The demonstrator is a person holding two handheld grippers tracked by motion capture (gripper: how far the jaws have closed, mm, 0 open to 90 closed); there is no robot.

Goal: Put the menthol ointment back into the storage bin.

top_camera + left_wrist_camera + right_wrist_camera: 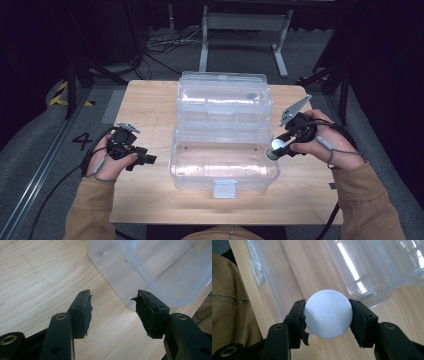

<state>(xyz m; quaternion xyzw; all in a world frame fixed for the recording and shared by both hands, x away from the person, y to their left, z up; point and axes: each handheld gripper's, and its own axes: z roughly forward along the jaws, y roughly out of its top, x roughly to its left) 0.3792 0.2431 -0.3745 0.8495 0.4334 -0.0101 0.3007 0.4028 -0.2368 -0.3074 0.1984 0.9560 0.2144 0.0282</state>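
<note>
Ball in the right gripper hangs at the right edge of the open clear box on the table, seen from above; it is picked up but not yet inside. The left gripper waits beside the box. From the left gripper, jaws stand wide and empty near the box wall. From the right gripper, both pads press the white ball above the tabletop, the box beyond. Judged left: placing it inside.

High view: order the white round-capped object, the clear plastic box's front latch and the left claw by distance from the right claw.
1. White round-capped object, between the right claw's pads.
2. Front latch, bottom centre of the clear plastic box.
3. Left claw, across the box.
</note>
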